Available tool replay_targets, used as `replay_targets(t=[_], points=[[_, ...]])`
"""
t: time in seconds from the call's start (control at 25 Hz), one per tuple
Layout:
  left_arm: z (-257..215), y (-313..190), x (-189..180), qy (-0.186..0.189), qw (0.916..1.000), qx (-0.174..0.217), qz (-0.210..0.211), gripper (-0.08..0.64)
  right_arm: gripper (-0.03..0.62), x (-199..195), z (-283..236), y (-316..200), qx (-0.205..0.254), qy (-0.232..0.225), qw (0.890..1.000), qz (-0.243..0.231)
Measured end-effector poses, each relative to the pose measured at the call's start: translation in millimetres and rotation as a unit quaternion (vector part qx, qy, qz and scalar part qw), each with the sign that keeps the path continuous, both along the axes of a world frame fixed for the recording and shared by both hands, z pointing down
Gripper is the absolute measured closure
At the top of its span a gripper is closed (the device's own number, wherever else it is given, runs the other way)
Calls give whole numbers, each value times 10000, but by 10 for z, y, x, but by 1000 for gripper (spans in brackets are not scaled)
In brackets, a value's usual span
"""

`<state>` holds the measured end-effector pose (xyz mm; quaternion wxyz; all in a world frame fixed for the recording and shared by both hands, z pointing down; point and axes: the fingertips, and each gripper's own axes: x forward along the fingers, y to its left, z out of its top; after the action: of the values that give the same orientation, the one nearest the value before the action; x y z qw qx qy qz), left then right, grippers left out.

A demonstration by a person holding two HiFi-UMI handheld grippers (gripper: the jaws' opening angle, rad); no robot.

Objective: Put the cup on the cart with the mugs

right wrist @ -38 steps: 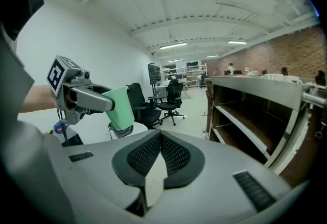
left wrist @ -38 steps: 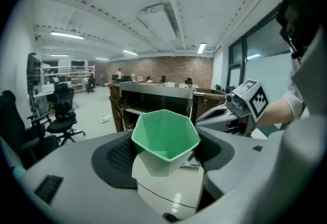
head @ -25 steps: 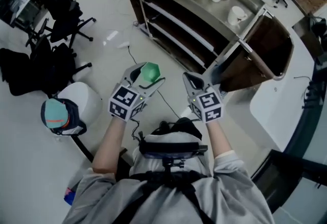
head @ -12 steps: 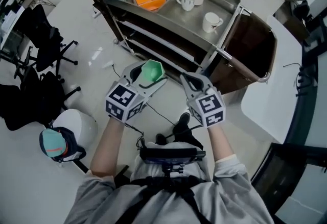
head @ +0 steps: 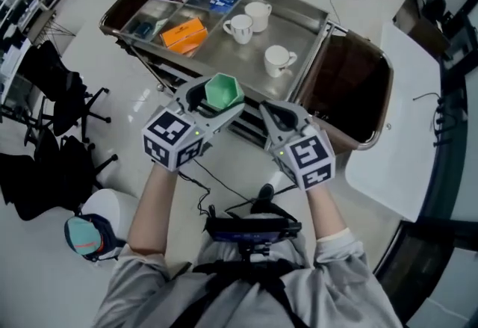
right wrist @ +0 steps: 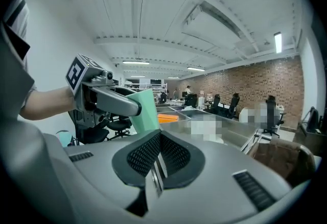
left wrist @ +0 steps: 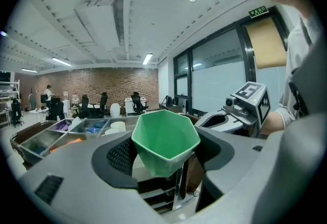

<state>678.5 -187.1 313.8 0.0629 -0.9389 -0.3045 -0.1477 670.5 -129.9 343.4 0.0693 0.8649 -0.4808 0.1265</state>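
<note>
here, left tool [head: 213,100] holds one green cup [head: 222,89]; cart [head: 302,29] carries three mugs [head: 240,28]

The cup [head: 222,89] is plain green, the three mugs [head: 278,59] at its twelve o'clock are white, and the cart [head: 302,24] is silver-grey. An orange box [head: 183,33] sits at ten o'clock. The grey left claw [head: 214,99] and right claw [head: 269,112] carry black-and-white square markers.

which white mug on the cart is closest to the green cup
The lone mug, standing by itself on the near right side of the cart. The other two mugs sit together farther back, beside the orange box.
</note>
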Motion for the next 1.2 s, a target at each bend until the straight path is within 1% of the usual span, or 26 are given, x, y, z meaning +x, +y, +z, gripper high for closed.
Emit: replay_targets(t=[0.16,0.44,0.6,0.72,0.84,0.92,1.08,1.2], points=[[-308,217,587,203,9997,3,151,222,586,530,-251,266,72,90,9996,274],[-434,577,1592,197,9983,145,532,222,586,1434,-423,575,-132,159,9975,672],[-313,721,2163,136,9969,218,748,222,586,1936,-324,645,-273,13,9958,879],[-180,806,2518,63,9960,161,872,222,586,2220,-231,670,-499,-91,9939,983],[-68,872,2829,-9,9951,167,972,222,587,2490,-188,678,-440,-348,9924,1093],[29,941,3049,-65,9944,182,1041,222,586,2695,-137,726,-497,-456,9899,1243],[313,1012,3438,-263,9932,220,1109,222,586,2965,61,758,-686,-654,9852,1428],[437,1095,3675,-320,9928,175,1143,222,587,3101,194,811,-859,-754,9812,1556]])
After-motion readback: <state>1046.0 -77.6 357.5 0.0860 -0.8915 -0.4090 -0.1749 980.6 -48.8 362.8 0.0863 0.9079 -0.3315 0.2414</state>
